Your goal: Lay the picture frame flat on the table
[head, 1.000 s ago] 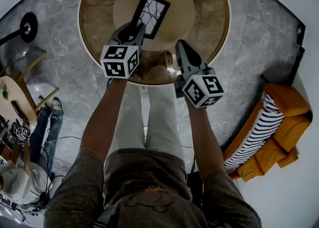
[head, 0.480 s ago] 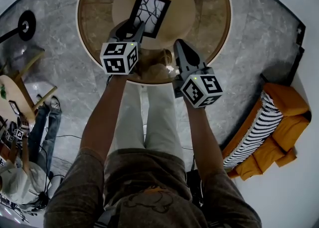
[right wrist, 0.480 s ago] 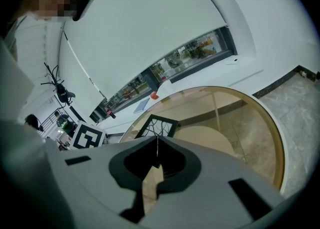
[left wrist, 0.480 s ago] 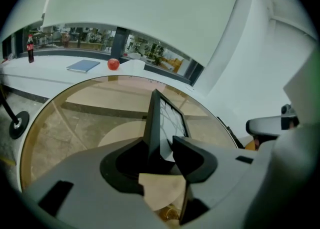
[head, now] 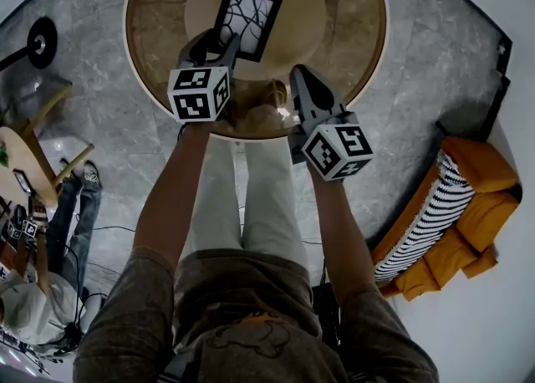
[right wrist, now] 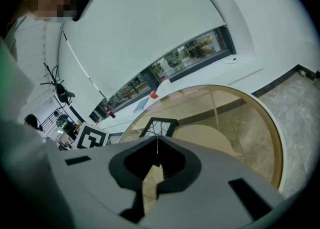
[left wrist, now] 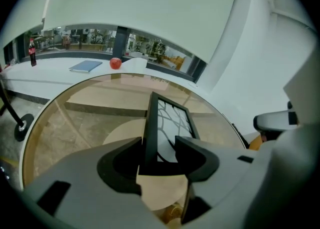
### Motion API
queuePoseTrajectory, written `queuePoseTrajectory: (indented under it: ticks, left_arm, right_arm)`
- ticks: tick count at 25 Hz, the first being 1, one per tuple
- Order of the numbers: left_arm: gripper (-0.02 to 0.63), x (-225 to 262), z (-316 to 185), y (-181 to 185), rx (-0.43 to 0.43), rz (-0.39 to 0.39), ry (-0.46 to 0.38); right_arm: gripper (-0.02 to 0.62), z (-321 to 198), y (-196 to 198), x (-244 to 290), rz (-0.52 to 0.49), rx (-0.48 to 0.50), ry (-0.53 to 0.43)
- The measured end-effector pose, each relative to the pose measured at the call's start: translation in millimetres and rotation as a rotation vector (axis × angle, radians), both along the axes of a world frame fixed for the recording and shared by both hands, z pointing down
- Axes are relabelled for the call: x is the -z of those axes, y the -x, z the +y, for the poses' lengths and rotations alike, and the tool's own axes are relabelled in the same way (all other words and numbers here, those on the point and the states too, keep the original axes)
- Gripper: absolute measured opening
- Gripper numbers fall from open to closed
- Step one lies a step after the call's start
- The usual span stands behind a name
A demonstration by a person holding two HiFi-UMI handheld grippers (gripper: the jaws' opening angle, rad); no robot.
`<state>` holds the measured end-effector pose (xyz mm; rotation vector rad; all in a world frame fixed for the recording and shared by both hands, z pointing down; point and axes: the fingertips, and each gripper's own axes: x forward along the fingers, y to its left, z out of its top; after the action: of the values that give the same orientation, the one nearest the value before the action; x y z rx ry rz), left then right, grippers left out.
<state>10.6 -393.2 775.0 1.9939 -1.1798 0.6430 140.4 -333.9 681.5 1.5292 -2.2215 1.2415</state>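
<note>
- One round table (head: 355,22) fills the top of the head view: a glass top is set in a wooden rim, and a pale round base is seen through the glass.
- Grey marble floor (head: 435,72) is seen all around it. An orange sofa (head: 481,174) with a striped throw is placed by the white wall at the right, and a black lamp base (head: 43,43) at the left.
- Beyond the table, in the left gripper view, a white ledge (left wrist: 55,75) is seen, on which a bottle (left wrist: 32,53), a blue book (left wrist: 85,66) and a red apple (left wrist: 115,63) are set.
- The frame (head: 248,17) is found near the middle of the table, over the pale base, and seems to be laid flat on the glass.
- It is black and rectangular, and dark bare branches are shown on its light picture.
- The left gripper (head: 221,41) is held at the frame's near end. Its jaws have just been opening and are spread, with that end of the frame between them. A gap is seen at the right jaw; whether the left jaw touches the frame cannot be told.
- The right gripper (head: 301,79) is held over the table's near edge, apart from the frame. Its jaws are pressed together, and nothing is held between them.
</note>
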Motion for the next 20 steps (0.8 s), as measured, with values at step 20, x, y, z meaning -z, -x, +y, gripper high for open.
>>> queuePoseTrajectory:
  ticks: [20]
  left_arm:
    - [0.210,2,0,3,0.009,-0.080,-0.032]
  right_arm:
    - [0.020,12,0,0,0.004,0.002,-0.002]
